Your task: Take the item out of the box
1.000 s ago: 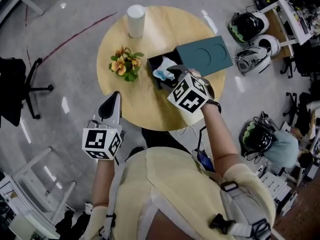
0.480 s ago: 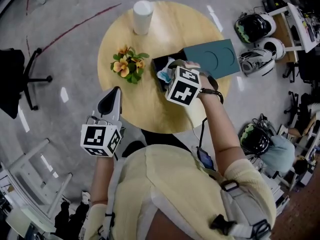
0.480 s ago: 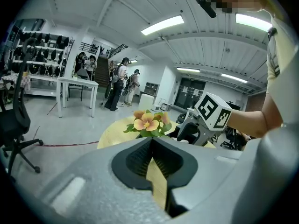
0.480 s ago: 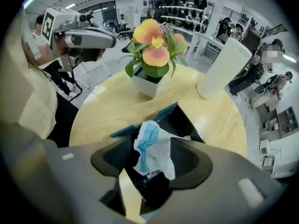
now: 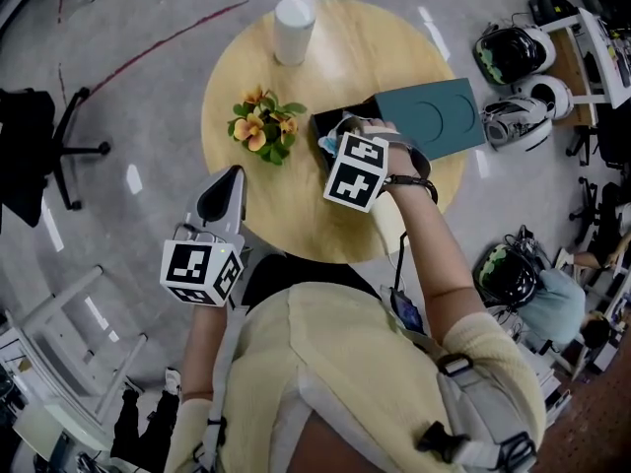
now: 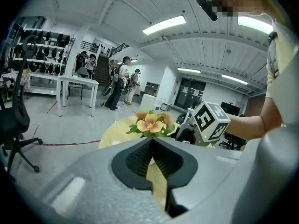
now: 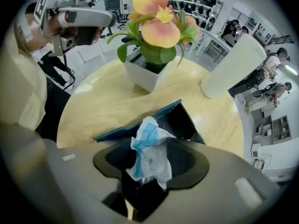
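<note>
An open dark box (image 5: 323,126) lies on the round wooden table (image 5: 296,210), its teal lid (image 5: 434,116) slid off to the right. A crumpled white and blue packet (image 7: 149,150) stands up inside the box (image 7: 182,120). My right gripper (image 5: 353,138) points straight down over the box. Its jaws have just been closing a little but still stand wide, and the packet (image 5: 329,145) is between them with the pads off it. Off the table's left edge, my left gripper (image 5: 229,177) is shut with nothing in it, its jaws meeting in the left gripper view (image 6: 152,160).
A pot of orange flowers (image 5: 264,126) stands left of the box and a white cup (image 5: 294,30) at the table's far edge. A black office chair (image 5: 39,156) is on the left, helmets (image 5: 513,52) on the floor at right. People stand in the background (image 6: 119,80).
My right gripper has sunk over the box and rolled, so that its marker cube now covers most of the packet. The left gripper has hardly moved.
</note>
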Available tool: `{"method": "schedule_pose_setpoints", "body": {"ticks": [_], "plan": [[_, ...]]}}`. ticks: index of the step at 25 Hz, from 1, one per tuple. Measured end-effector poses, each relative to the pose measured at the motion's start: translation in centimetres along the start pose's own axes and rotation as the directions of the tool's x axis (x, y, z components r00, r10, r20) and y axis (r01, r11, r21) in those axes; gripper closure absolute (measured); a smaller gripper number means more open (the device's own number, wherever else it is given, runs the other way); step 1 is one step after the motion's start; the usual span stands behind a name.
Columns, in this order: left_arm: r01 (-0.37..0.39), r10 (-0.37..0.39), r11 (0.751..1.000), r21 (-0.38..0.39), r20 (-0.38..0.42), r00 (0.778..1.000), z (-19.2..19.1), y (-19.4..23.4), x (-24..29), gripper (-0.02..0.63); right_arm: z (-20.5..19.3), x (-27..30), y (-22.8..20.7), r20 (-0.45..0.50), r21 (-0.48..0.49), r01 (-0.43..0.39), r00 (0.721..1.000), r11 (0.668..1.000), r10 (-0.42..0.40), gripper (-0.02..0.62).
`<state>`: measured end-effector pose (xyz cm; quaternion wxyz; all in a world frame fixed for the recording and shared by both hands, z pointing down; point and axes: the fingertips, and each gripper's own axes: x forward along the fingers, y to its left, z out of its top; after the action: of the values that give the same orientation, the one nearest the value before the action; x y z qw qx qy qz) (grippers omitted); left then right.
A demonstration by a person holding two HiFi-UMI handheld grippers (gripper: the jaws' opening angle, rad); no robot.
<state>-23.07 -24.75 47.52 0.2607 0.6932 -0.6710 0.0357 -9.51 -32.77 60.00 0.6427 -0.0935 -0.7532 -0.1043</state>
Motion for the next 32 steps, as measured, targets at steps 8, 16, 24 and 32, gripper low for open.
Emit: {"method": "schedule_pose_setpoints", "body": {"ticks": [8,16,24,32], "plan": [[0.004,-0.004,1.000,-0.021,0.012,1.000,0.0,1.1,-1.2,0.602,-0.1,-1.1,-1.1,0.035,0.072,0.125,0.991,0.990,-0.128,0.480],[0.080,-0.080,0.996,0.039,0.018,0.997,2.2,1.4,-1.0,0.601,0.4,-3.3,-1.1,0.048,0.151,0.254,0.963,0.955,-0.264,0.515],[0.124,-0.128,0.990,0.064,0.049,0.991,3.9,0.8,-2.7,0.601,1.8,-7.9,0.8,0.090,0.213,0.353,0.921,0.911,-0.379,0.515],[0.121,-0.127,0.987,0.101,0.051,0.991,4.4,0.5,-5.0,0.601,2.3,-11.6,3.8,0.148,0.319,0.393,0.878,0.862,-0.455,0.517]]}}
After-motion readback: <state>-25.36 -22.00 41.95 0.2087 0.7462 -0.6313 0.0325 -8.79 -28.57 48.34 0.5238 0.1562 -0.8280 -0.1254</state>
